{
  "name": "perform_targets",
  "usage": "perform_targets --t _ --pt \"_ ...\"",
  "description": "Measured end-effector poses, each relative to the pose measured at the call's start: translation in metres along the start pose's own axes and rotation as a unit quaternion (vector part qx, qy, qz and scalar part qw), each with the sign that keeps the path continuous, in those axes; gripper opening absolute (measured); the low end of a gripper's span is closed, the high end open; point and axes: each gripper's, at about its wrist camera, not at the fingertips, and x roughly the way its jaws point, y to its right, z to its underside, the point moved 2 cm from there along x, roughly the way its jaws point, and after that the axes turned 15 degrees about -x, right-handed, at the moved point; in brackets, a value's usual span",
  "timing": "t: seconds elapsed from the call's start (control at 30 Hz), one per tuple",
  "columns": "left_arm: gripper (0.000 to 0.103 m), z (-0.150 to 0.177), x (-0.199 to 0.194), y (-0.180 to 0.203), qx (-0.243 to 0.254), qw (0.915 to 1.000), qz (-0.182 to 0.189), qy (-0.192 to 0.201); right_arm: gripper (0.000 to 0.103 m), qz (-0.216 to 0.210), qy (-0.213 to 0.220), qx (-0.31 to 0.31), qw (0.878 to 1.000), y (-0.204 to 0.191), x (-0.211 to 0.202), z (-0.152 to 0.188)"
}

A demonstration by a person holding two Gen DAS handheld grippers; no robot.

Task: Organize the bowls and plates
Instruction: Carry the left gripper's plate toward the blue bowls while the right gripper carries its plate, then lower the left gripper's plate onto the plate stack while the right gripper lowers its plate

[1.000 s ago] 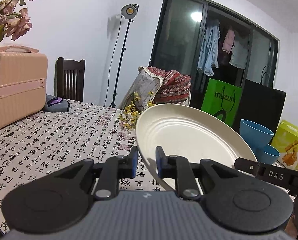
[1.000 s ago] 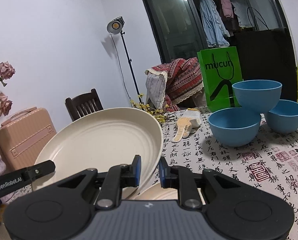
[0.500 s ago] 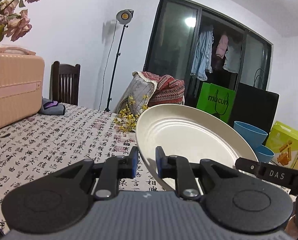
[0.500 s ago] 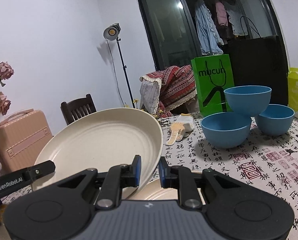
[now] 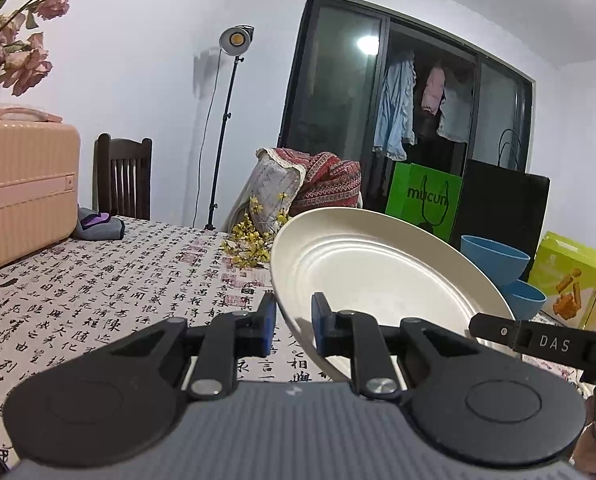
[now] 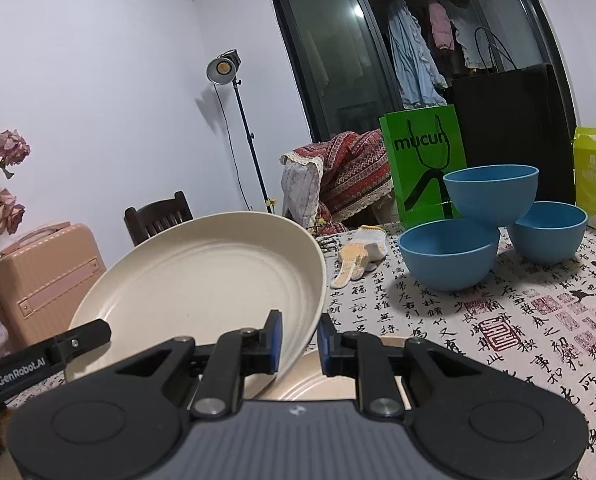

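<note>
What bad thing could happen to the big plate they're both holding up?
1. The cream plate hangs tilted above the table, pinched only at its thin rim by the left gripper and the right gripper. If one slips, it could drop onto the second plate beneath.
2. One blue bowl perches on two others; a bump to the table might topple it.

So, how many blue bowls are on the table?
3. One stands nearest, left of the others. One stands to the right. The third rests on top of both, bridging them. More could be hidden behind them.
</note>
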Motion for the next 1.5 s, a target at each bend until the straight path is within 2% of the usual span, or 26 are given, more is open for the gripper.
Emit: perform_targets --t 0.3,0.67,0.9,1.27,1.5 --pt "0.019 -0.003 0.015 0.002 0.026 0.9992 0.010 -0.030 0.018 0.016 -0.016 0.018 1.000 0.003 0.008 0.000" --pt "0.020 0.006 0.017 0.010 0.044 0.9980 0.033 -0.032 0.018 0.033 -0.018 0.032 0.999 0.012 0.002 0.001" --pt "0.020 0.012 0.013 0.015 0.018 0.9993 0.023 -0.024 0.018 0.018 -0.029 0.012 0.999 0.022 0.000 0.002" --pt "0.020 0.026 0.000 0.021 0.024 0.9993 0.010 -0.025 0.018 -0.010 -0.030 0.021 0.999 0.031 -0.008 0.017" --pt "0.020 0.036 -0.001 0.025 0.035 0.9989 0.015 -0.029 0.018 -0.006 -0.029 0.024 0.999 0.037 -0.015 0.026"
